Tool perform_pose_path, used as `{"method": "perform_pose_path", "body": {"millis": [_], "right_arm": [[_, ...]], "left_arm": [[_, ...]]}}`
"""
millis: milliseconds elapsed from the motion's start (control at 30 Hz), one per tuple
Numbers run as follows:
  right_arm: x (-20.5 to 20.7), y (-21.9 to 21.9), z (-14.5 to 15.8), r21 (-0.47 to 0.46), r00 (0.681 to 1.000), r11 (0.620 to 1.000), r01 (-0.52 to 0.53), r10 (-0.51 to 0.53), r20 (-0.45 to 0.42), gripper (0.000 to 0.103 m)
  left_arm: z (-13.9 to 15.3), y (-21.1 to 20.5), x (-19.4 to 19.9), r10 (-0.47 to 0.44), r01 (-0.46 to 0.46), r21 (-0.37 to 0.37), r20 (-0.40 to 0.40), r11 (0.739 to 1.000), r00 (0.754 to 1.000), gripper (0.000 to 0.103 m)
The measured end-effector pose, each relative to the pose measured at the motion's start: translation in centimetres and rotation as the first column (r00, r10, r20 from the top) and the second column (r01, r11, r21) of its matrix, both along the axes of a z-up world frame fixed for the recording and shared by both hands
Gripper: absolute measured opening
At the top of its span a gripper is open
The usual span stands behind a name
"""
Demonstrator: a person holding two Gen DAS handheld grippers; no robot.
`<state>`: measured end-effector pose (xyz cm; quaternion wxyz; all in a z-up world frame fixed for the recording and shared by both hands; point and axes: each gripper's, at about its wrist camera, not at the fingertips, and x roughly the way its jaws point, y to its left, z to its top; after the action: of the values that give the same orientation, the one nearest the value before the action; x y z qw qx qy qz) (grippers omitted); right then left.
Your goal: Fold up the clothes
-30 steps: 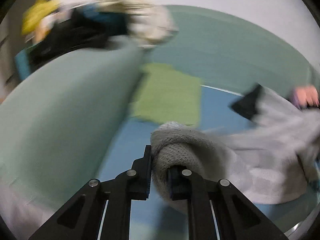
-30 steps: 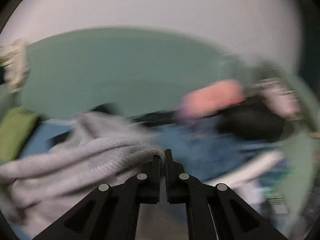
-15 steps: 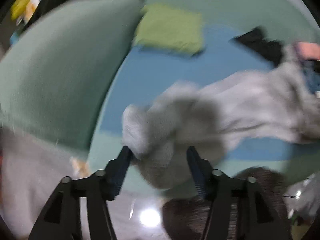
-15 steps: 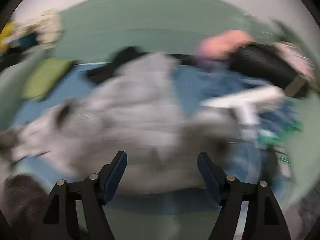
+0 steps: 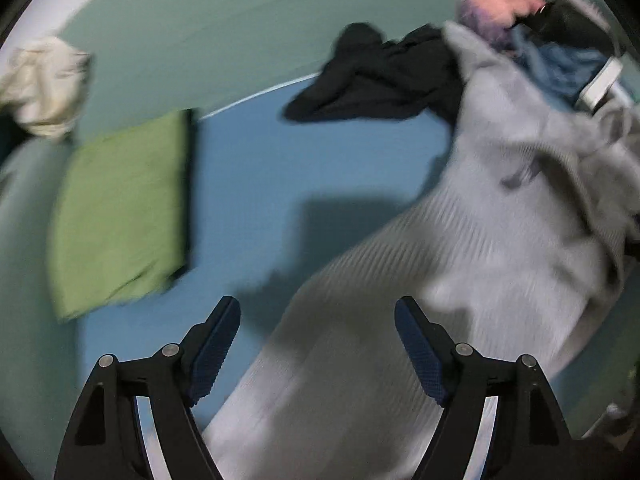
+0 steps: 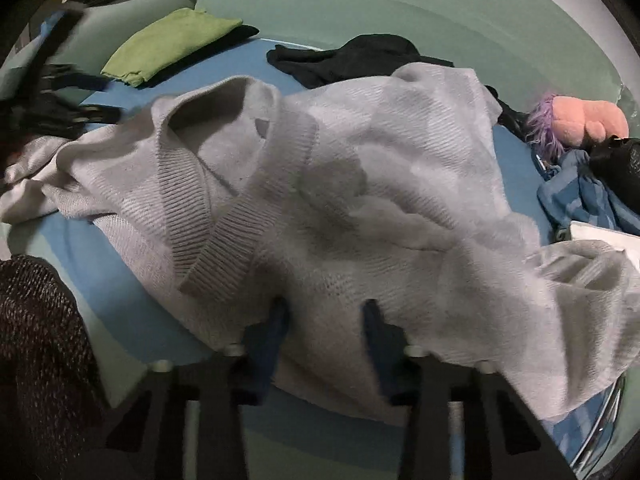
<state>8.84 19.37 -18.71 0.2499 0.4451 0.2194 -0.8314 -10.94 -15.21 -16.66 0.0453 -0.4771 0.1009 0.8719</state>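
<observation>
A light grey knit V-neck sweater point(image 6: 360, 184) lies spread and rumpled on the blue bed surface point(image 6: 120, 300), collar toward the left in the right wrist view. My right gripper point(image 6: 324, 316) hovers just over its near hem. Its blurred jaws are closing with a narrow gap, and sweater cloth lies flat between the fingers without being pinched. My left gripper point(image 5: 320, 332) hangs above the other end of the sweater point(image 5: 460, 260). Its jaws are opening wide and hold nothing.
A folded green garment point(image 5: 120, 208) lies at the left by the teal cushion point(image 5: 240, 32). A black garment point(image 5: 380, 76) lies at the back. A pink plush toy point(image 6: 584, 120) and blue cloth point(image 6: 580, 196) sit at the right. Dark speckled knit point(image 6: 36, 340) fills the lower left.
Both grippers were shut on the lifted sweater and have let it go; it now lies spread on the bed. Both hands dropped lower. The right jaws opened wide, then narrowed.
</observation>
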Motion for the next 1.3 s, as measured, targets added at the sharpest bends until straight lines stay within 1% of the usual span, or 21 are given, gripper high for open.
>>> {"method": "perform_pose_path", "body": {"millis": [33, 67, 133, 200, 300, 333, 367, 433, 500, 600, 633, 700, 767, 833, 867, 933, 967, 1000, 1100, 1167, 1300], "right_arm": [[-0.2, 0.6, 0.4, -0.014, 1.000, 1.000, 0.010, -0.010, 0.004, 0.019], [-0.5, 1.3, 1.0, -0.041, 0.999, 0.999, 0.033, -0.032, 0.014, 0.018], [-1.0, 2.7, 2.1, -0.092, 0.997, 0.993, 0.075, -0.072, 0.037, 0.020], [-0.8, 3.9, 2.9, -0.132, 0.995, 0.987, 0.089, -0.082, 0.058, 0.049], [0.9, 3.8, 2.8, -0.092, 1.000, 0.995, 0.025, -0.024, 0.017, 0.065], [1.4, 3.5, 2.5, -0.055, 1.000, 0.998, -0.001, 0.000, -0.002, 0.068], [1.8, 3.0, 2.0, -0.017, 1.000, 1.000, -0.020, 0.020, -0.021, 0.072], [2.2, 2.2, 0.8, 0.047, 0.998, 0.999, -0.026, 0.029, -0.054, 0.072], [2.1, 1.6, 0.1, 0.053, 0.997, 0.999, -0.010, 0.014, -0.074, 0.072], [1.8, 0.3, -0.9, 0.056, 0.996, 0.998, -0.006, 0.011, -0.092, 0.074], [1.8, -0.1, -1.2, 0.067, 0.995, 0.998, -0.012, 0.018, -0.101, 0.070], [2.2, -0.9, -1.3, 0.117, 0.990, 0.993, -0.034, 0.049, -0.131, 0.017], [1.7, -0.3, 0.3, 0.077, 0.991, 0.997, 0.025, -0.015, -0.133, 0.008], [1.2, 0.6, 3.4, 0.017, 0.981, 0.996, 0.088, -0.084, -0.177, 0.007], [1.1, 1.1, 6.0, -0.012, 0.961, 0.992, 0.123, -0.122, -0.248, 0.003], [1.5, 2.3, 12.3, -0.085, 0.887, 0.978, 0.188, -0.206, -0.413, 0.003], [1.6, 3.1, 15.8, -0.154, 0.859, 0.967, 0.202, -0.250, -0.446, 0.003], [1.9, 3.8, 19.0, -0.212, 0.832, 0.955, 0.207, -0.286, -0.475, 0.003], [4.4, 4.8, 26.6, -0.306, 0.761, 0.935, 0.180, -0.329, -0.559, 0.003], [6.4, 5.1, 30.3, -0.317, 0.706, 0.936, 0.154, -0.328, -0.628, 0.003], [9.6, 6.8, 38.3, -0.409, 0.631, 0.905, 0.120, -0.388, -0.672, 0.003]], "left_arm": [[-0.5, 0.0, -1.1, -0.025, 0.024, 0.054, 0.018, 0.998, 1.000, 0.080], [-1.5, -0.2, -2.1, -0.045, 0.036, 0.104, 0.086, 0.994, 0.995, 0.080], [-3.4, -0.5, -3.1, -0.056, 0.035, 0.120, 0.180, 0.992, 0.982, 0.080], [-3.5, -0.7, -2.8, -0.075, 0.060, 0.100, 0.145, 0.993, 0.987, 0.080], [-3.9, -1.8, -2.4, -0.042, 0.031, 0.080, 0.144, 0.996, 0.989, 0.077], [-3.8, -2.2, -2.2, -0.009, -0.002, 0.089, 0.127, 0.996, 0.992, 0.062], [-3.6, -2.6, -2.0, 0.027, -0.039, 0.102, 0.112, 0.994, 0.993, 0.055], [-3.3, -3.5, -1.5, 0.128, -0.147, 0.160, 0.119, 0.976, 0.985, 0.015], [-3.2, -4.2, -1.0, 0.215, -0.239, 0.200, 0.135, 0.950, 0.967, 0.011], [-1.6, -5.0, 0.1, 0.267, -0.292, 0.276, 0.126, 0.916, 0.956, 0.009], [-0.6, -5.3, 0.8, 0.280, -0.300, 0.315, 0.109, 0.900, 0.954, 0.009], [1.6, -5.9, 2.0, 0.308, -0.313, 0.393, 0.077, 0.865, 0.948, 0.009], [5.0, -6.9, 3.7, 0.332, -0.305, 0.470, 0.027, 0.829, 0.943, 0.008], [9.2, -8.0, 5.7, 0.383, -0.306, 0.546, -0.030, 0.780, 0.923, 0.008], [11.3, -8.6, 6.6, 0.415, -0.306, 0.582, -0.059, 0.753, 0.908, 0.008], [16.2, -9.4, 8.7, 0.469, -0.265, 0.677, -0.133, 0.686, 0.873, 0.008], [18.8, -9.8, 9.9, 0.495, -0.236, 0.719, -0.170, 0.654, 0.852, 0.008], [21.7, -9.7, 11.3, 0.504, -0.188, 0.739, -0.229, 0.647, 0.833, 0.008], [28.5, -8.2, 15.0, 0.484, -0.098, 0.706, -0.370, 0.701, 0.793, 0.008], [32.8, -7.3, 17.3, 0.466, -0.045, 0.686, -0.444, 0.727, 0.765, 0.008], [41.8, -6.0, 21.5, 0.427, 0.020, 0.619, -0.565, 0.785, 0.706, 0.008]]}}
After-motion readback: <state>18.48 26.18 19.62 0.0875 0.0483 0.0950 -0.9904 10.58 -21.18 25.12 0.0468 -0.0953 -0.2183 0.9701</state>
